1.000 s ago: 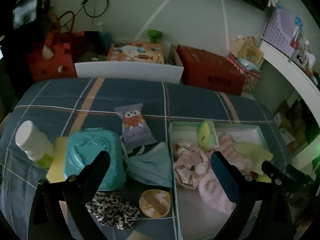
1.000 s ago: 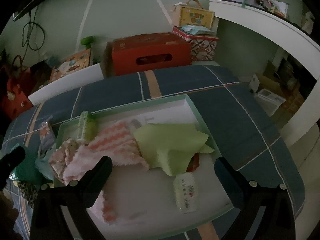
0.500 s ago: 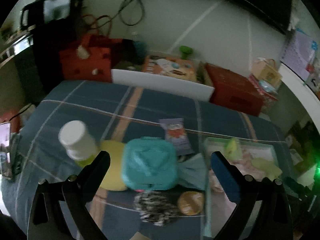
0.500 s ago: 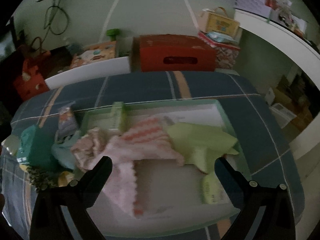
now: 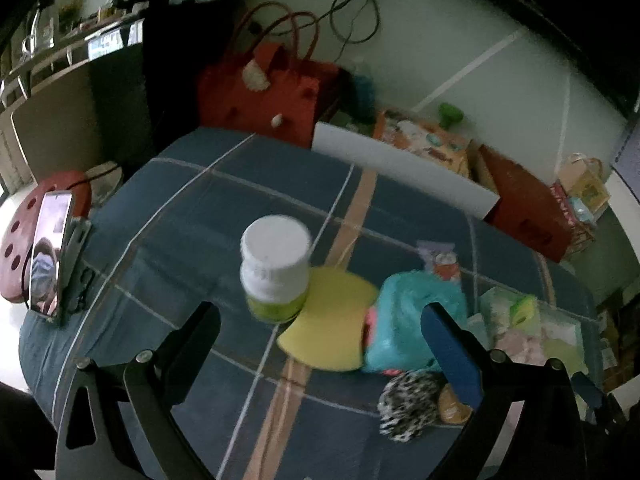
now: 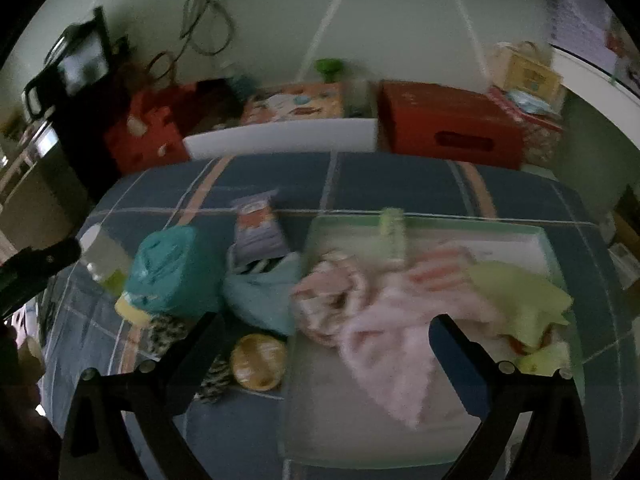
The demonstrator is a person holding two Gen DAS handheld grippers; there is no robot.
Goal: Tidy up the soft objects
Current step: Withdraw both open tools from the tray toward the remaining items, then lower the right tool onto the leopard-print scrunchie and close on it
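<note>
While both jaws gape empty, yellow sponge (image 5: 332,320) between left ones, pink cloth (image 6: 384,320) between right ones.

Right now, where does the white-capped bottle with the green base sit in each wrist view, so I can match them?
Left wrist: white-capped bottle stands centre frame, upright, between the open fingers of the left gripper, touching the yellow pad.
Right wrist: the bottle is at the far left, blurred.
Shared landmark: the teal bundle, to the bottle's right in both views.
</note>
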